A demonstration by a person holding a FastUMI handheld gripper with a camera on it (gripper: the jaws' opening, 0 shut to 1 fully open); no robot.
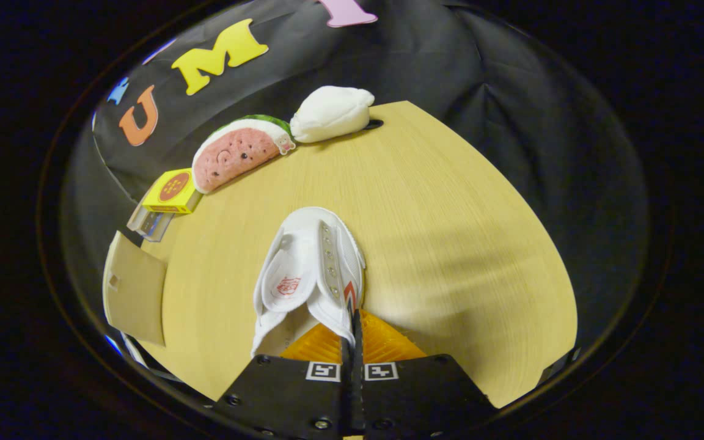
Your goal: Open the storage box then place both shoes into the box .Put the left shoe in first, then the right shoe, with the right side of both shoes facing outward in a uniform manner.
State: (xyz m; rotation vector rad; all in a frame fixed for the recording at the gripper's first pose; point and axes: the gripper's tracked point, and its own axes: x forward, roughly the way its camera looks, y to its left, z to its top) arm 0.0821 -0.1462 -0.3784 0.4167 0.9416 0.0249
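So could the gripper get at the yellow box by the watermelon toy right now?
Probably not as it stands: the gripper is shut on the white shoe, so it is occupied. The bare table between it and the yellow box leaves the path free once the shoe is released.

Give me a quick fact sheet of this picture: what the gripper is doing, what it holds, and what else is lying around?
gripper: fingers pressed together, pinching the collar edge of the shoe
shoe: white shoe with orange insole, toe pointing away from the fingers, over the table
table: light wooden top
far edge of table: yellow box, watermelon slice plush, white plush
near the yellow box: tan cardboard flap
storage box state: cannot tell
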